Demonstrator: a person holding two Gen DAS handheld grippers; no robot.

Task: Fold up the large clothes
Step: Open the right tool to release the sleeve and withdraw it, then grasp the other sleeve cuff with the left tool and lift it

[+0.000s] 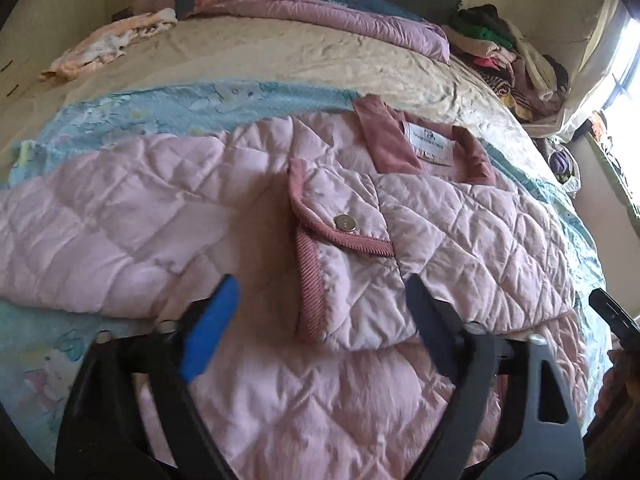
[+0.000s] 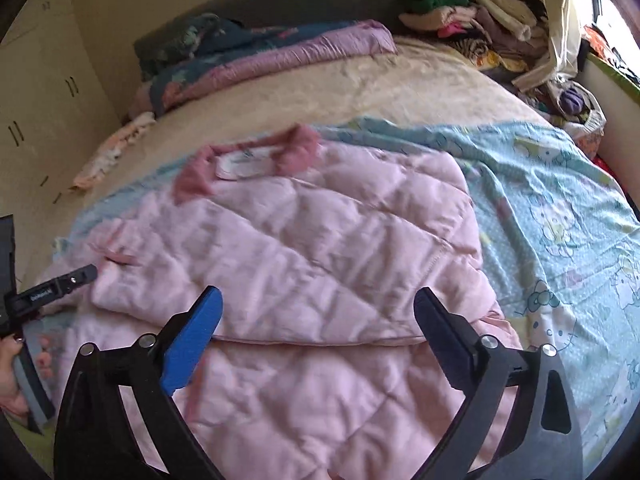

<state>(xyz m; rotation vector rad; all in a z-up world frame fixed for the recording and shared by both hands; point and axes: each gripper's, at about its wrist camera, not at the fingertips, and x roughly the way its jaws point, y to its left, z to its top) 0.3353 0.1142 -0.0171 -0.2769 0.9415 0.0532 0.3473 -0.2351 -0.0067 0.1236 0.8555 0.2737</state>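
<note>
While the pink quilted jacket (image 1: 360,240) is lying on the bed (image 1: 280,60) (sleeve folded across its front), we are holding both left gripper (image 1: 320,300) and right gripper (image 2: 318,312) spread, gripping nothing, probably readying another fold.

Left gripper (image 1: 320,300) hangs wide open over the pink quilted jacket (image 1: 460,232), sleeve cuff (image 1: 340,264) folded across it, mid-bed (image 1: 280,56).
</note>
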